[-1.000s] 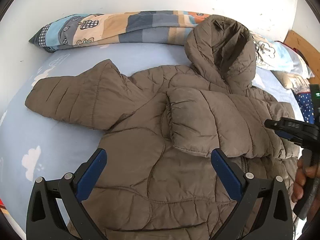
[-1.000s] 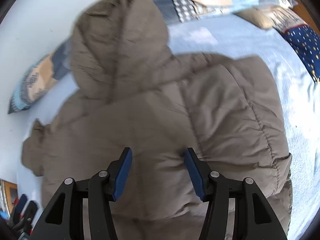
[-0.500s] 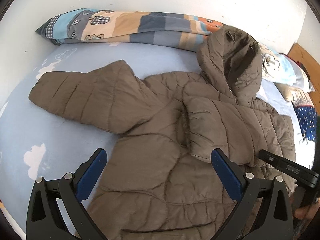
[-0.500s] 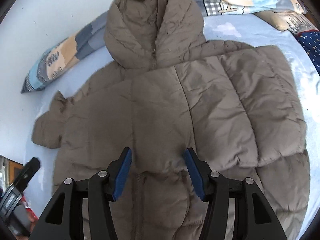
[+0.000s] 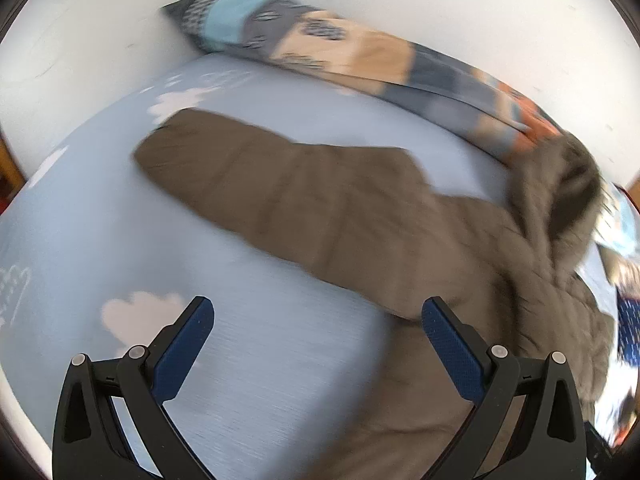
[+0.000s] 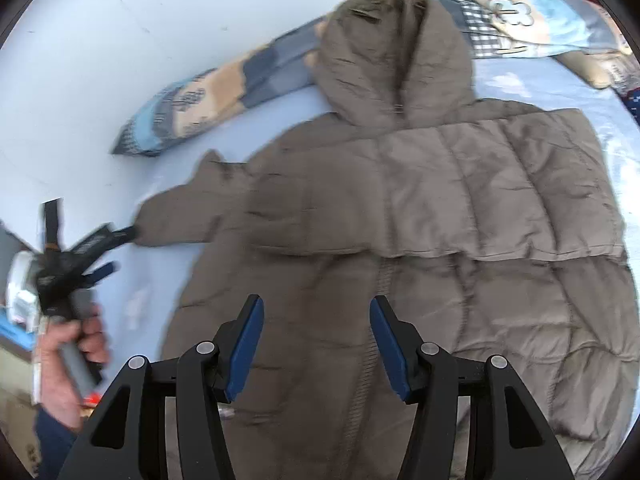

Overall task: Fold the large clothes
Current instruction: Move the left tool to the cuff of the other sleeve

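Observation:
A brown quilted hooded jacket (image 6: 420, 240) lies face up on the light blue bed sheet (image 5: 100, 220). One sleeve is folded across its chest (image 6: 500, 184). The other sleeve (image 5: 280, 184) stretches out flat to the left. My left gripper (image 5: 316, 312) is open and hangs over bare sheet just below that sleeve. In the right wrist view the left gripper (image 6: 118, 251) sits at the sleeve's cuff (image 6: 160, 220), held by a hand (image 6: 68, 360). My right gripper (image 6: 316, 316) is open above the jacket's front zip, with nothing between its pads.
A long patchwork pillow (image 5: 360, 52) lies against the white wall behind the jacket. More patterned bedding (image 6: 540, 20) is piled at the far right beside the hood (image 6: 392, 48). Bare sheet lies left of the jacket.
The left gripper has swung left, off the jacket's body to the outstretched sleeve, and now shows in the right wrist view at the cuff. The right gripper has drawn back over the jacket's front.

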{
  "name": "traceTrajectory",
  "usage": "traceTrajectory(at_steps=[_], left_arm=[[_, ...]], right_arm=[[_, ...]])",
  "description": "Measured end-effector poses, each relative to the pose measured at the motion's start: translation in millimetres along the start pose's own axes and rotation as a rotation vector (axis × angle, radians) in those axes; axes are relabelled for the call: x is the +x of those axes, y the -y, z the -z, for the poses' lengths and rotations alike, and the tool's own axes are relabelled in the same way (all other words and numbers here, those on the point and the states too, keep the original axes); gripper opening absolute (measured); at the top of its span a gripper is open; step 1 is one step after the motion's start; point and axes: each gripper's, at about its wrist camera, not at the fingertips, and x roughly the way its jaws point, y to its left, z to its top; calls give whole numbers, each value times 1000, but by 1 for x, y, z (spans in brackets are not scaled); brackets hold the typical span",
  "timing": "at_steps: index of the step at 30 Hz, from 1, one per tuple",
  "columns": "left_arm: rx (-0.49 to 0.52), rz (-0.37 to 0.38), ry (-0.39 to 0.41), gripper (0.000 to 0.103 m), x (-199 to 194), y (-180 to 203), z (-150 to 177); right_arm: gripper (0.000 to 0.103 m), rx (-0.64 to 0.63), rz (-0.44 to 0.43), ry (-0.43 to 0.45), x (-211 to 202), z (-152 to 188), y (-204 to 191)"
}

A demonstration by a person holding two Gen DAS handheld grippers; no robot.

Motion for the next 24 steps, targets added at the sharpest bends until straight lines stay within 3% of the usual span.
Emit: traceTrajectory(at_steps=[5,8,11,19,21,23,24], left_arm=[[-101,-54,-1,103,13,-58,-17],[-168,-52,-14,103,23,-92,-24],[-225,-31,-46,103,38,-126,-29],[-418,137,-64,103,71,-189,-57],[-484,166,-49,96,80,-206,-61],[-550,197,-53,81,92,-221,-64],[-589,221,-58,81,98,-227,-65]], right_arm=[[59,29,-27,26,3,-10,14],[59,-20,5,73,-6,-13,14],[59,-22,-17,93,-11,-17,17],[59,-16,-33,103,-22,-13,30],[59,-40,-23,107,-25,-9,31],[59,-66,-6,113,-28,-7,30],[59,-70,0,116,-28,-7,32]])
